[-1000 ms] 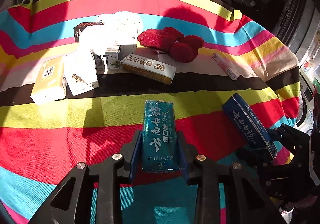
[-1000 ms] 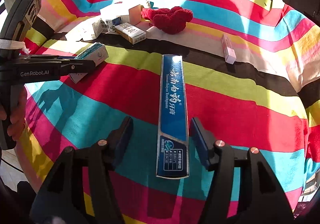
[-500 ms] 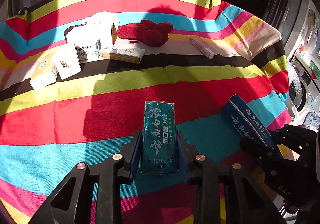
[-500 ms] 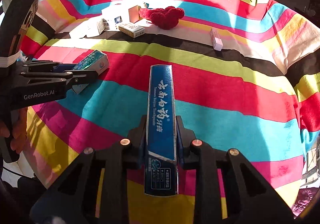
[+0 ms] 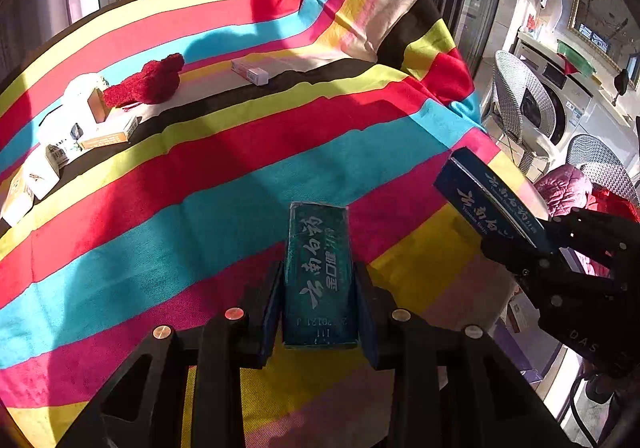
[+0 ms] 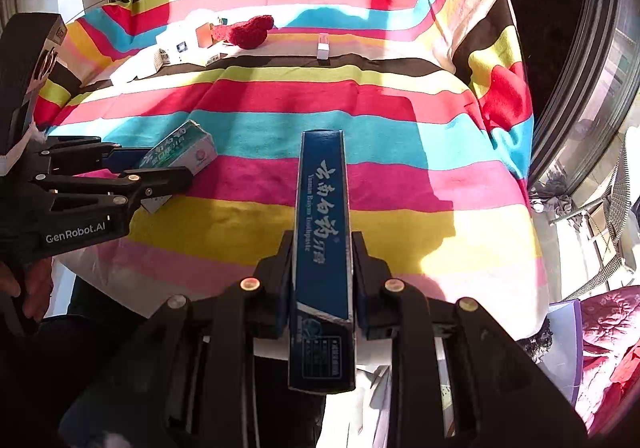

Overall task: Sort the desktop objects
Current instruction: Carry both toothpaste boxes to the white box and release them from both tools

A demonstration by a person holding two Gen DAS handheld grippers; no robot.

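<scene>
Left tool (image 5: pixel 320 296) clamped on teal toothpaste box (image 5: pixel 319 272), box jutting forward between its fingers, right tool (image 6: pixel 320 280) clamped on long blue toothpaste box (image 6: pixel 323 248), both held above striped counter (image 6: pixel 400 151) near edge.

Left gripper (image 5: pixel 320 288): we hold it low and level, pointing forward, its two black fingers (image 5: pixel 270 312) pressed flat against the sides of a teal box (image 5: pixel 319 276) clamped between them.
Right gripper (image 6: pixel 322 280): we keep it beside the left one, jaws closed on the long sides of a dark blue box (image 6: pixel 322 248) that juts out past the fingertips.
Left hand (image 6: pixel 28 288): we can see only a few fingers wrapped round the handle at the frame edge.
Right hand: we cannot see it.
</scene>
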